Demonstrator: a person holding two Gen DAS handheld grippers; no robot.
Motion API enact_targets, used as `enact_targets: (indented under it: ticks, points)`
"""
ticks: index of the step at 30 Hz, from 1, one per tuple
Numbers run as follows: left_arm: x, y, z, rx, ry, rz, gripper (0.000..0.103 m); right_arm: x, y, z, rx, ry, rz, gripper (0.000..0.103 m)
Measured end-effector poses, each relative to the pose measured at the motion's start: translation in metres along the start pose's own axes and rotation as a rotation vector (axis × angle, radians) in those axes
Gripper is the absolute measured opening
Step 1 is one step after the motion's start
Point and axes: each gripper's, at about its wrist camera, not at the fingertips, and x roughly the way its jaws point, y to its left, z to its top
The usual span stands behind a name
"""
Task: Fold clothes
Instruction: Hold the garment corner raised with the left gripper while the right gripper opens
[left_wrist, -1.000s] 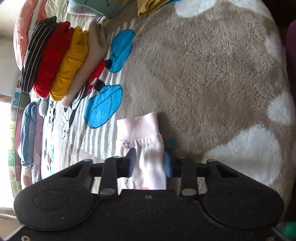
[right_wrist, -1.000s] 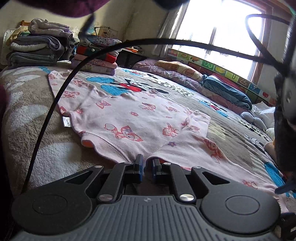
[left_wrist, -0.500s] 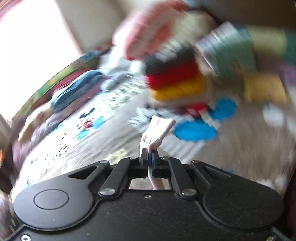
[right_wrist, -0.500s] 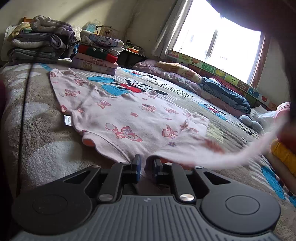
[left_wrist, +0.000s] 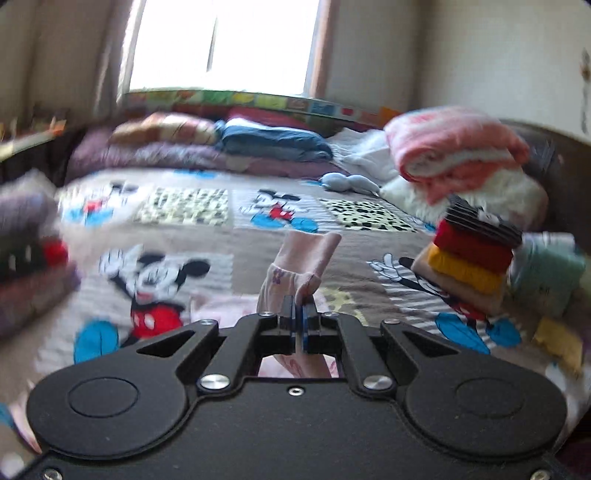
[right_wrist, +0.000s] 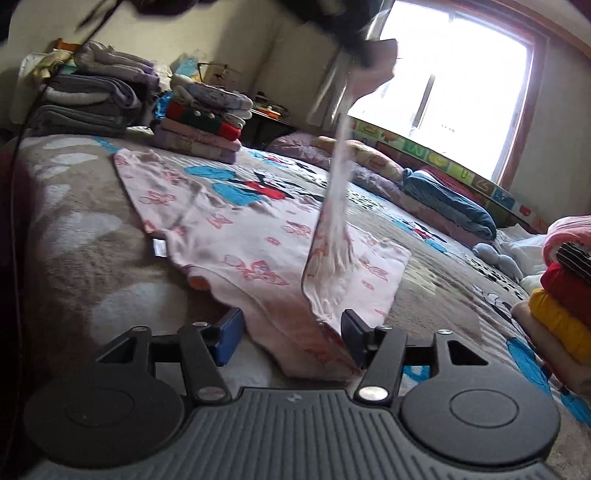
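A pink shirt with a butterfly print (right_wrist: 240, 236) lies spread on the bed. My left gripper (left_wrist: 300, 325) is shut on its sleeve cuff (left_wrist: 306, 258) and holds it up in the air. In the right wrist view the raised sleeve (right_wrist: 340, 177) hangs in a blurred strip from the left gripper at the top. My right gripper (right_wrist: 291, 336) is open, with the shirt's near edge lying between its fingers, low over the bed.
The bed has a Mickey Mouse blanket (left_wrist: 155, 273). A stack of folded clothes, red and yellow (left_wrist: 472, 258), stands at the right; it also shows in the right wrist view (right_wrist: 565, 302). More folded piles (right_wrist: 199, 129) and towels (right_wrist: 85, 96) stand at the far left. Pillows (left_wrist: 273, 144) line the window side.
My left gripper shut on the sleeve cuff and lifted it up over the shirt, swinging round toward the window. My right gripper opened and let go of the shirt's edge.
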Motion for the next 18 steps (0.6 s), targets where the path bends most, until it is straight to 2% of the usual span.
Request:
enact_targets:
  ticks: [7, 11, 15, 18]
  points:
    - [0.000, 0.062, -0.045, -0.229, -0.008, 0.035, 0.002, -0.014, -0.013, 0.007, 0.034, -0.077, -0.014, 0.062]
    - [-0.001, 0.089, -0.060, -0.333, -0.041, 0.040, 0.002, -0.007, -0.020, 0.009, 0.057, -0.075, -0.005, 0.063]
    - [0.003, 0.109, -0.073, -0.414, -0.065, 0.027, 0.002, 0.015, -0.022, 0.002, 0.135, 0.025, 0.065, 0.071]
    - [0.009, 0.114, -0.080, -0.419, -0.057, 0.021, 0.002, 0.023, -0.023, -0.004, 0.224, 0.094, 0.155, 0.074]
